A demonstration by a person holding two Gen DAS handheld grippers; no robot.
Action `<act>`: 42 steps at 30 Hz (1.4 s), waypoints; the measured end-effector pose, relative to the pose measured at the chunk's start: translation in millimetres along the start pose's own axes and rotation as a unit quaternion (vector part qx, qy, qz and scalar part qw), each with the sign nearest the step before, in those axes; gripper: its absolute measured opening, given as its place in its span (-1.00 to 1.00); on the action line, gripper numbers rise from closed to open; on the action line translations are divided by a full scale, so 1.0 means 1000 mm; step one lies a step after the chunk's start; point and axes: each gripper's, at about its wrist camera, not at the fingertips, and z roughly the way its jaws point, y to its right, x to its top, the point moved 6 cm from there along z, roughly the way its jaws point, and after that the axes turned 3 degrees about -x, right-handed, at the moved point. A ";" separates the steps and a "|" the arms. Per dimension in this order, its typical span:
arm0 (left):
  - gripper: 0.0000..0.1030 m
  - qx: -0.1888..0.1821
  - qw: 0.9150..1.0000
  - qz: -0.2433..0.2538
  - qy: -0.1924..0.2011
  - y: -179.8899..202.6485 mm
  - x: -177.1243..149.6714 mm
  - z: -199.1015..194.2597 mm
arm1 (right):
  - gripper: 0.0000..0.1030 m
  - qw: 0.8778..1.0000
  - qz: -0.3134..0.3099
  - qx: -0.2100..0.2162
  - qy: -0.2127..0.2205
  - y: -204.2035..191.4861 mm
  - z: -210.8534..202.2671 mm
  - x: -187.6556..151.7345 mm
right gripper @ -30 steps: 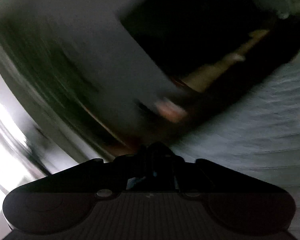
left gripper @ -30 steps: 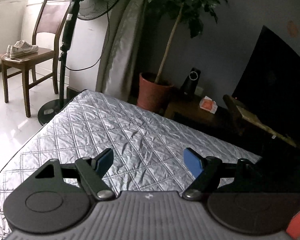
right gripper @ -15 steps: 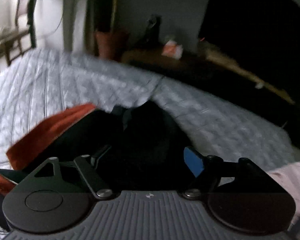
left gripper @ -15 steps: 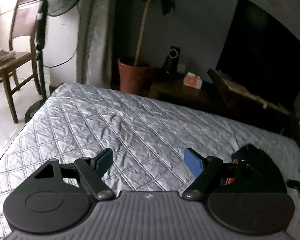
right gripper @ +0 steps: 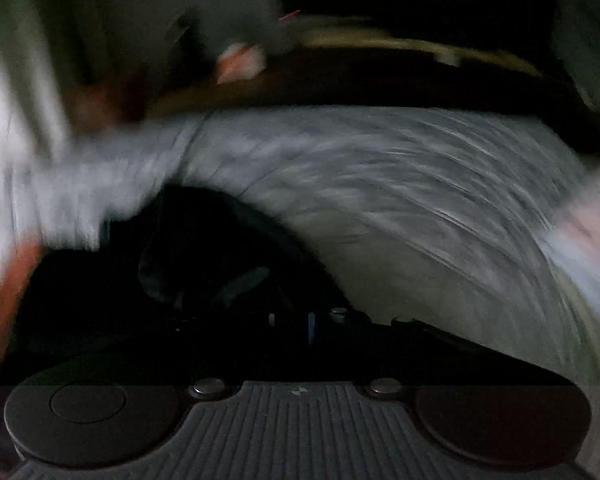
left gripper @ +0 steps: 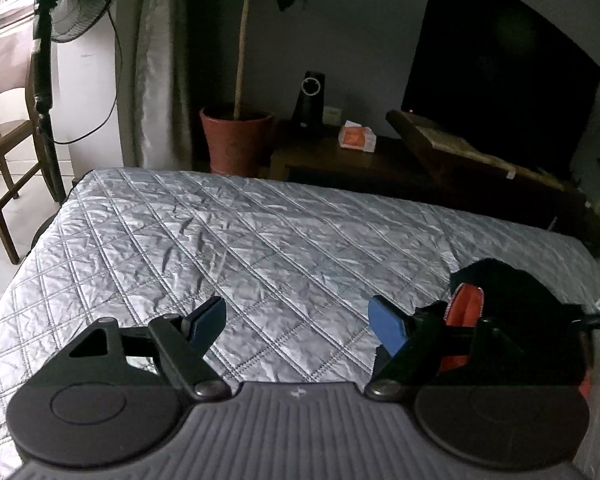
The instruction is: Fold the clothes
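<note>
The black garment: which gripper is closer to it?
Right. The right gripper is down at the black garment, jaws just closed; grip unclear. The left gripper hangs open beside it.

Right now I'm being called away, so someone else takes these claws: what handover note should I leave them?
Left claw: open, empty, over the bare grey quilt.
Right claw: jaws have just been closing, now shut at the black garment; too dark to tell whether cloth is pinched between them.
Garment: bunched on the quilt, orange lining showing, just right of the left claw.
Done: no fold visible.
Left: spread it flat, then fold.
</note>
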 end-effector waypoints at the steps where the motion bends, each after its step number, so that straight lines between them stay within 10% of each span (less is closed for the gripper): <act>1: 0.46 -0.001 1.000 0.000 0.000 0.001 0.000 0.000 | -0.79 0.999 0.038 0.004 0.001 0.016 -0.012 -0.006; 9: 0.46 -0.004 1.000 0.009 -0.005 0.008 -0.004 0.000 | -0.75 0.991 0.071 -0.030 -0.106 0.067 -0.047 -0.089; 11: 0.46 -0.003 1.000 0.010 -0.006 0.008 -0.003 0.001 | -0.61 0.990 -0.055 -0.102 -0.079 0.053 -0.066 -0.096; 14: 0.46 -0.001 1.000 0.014 -0.010 0.009 -0.004 0.002 | 0.51 0.955 -0.224 -0.193 0.015 0.026 -0.105 -0.092; 15: 0.46 0.000 1.000 0.016 -0.012 0.010 -0.005 0.002 | 0.56 0.950 -0.245 -0.186 0.050 0.014 -0.120 -0.089; 19: 0.46 0.000 0.999 0.037 -0.024 0.017 -0.010 0.005 | 0.62 0.945 -0.316 -0.020 0.076 -0.067 -0.144 -0.100; 23: 0.46 -0.001 0.998 0.051 -0.032 0.022 -0.016 0.007 | 0.57 0.898 -0.421 0.130 0.022 -0.159 -0.129 -0.135; 27: 0.46 -0.002 0.998 0.052 -0.033 0.022 -0.016 0.008 | 0.57 0.858 -0.484 0.174 -0.018 -0.208 -0.096 -0.164; 30: 0.46 -0.004 0.998 0.053 -0.033 0.022 -0.015 0.008 | 0.22 0.863 -0.466 0.180 -0.077 -0.212 -0.062 -0.167; 31: 0.46 -0.005 0.998 0.054 -0.032 0.022 -0.014 0.007 | -0.49 0.870 -0.445 0.191 -0.094 -0.212 -0.058 -0.165; 32: 0.46 -0.006 0.998 0.055 -0.031 0.022 -0.014 0.006 | -0.79 0.878 -0.424 0.197 -0.105 -0.212 -0.056 -0.161; 37: 0.46 0.000 0.999 0.043 -0.024 0.015 -0.011 0.004 | -0.89 0.885 -0.370 0.252 -0.128 -0.222 -0.082 -0.147; 42: 0.46 0.012 0.999 0.025 -0.017 0.005 -0.009 0.001 | -0.71 0.797 -0.438 0.353 -0.217 -0.241 -0.122 -0.183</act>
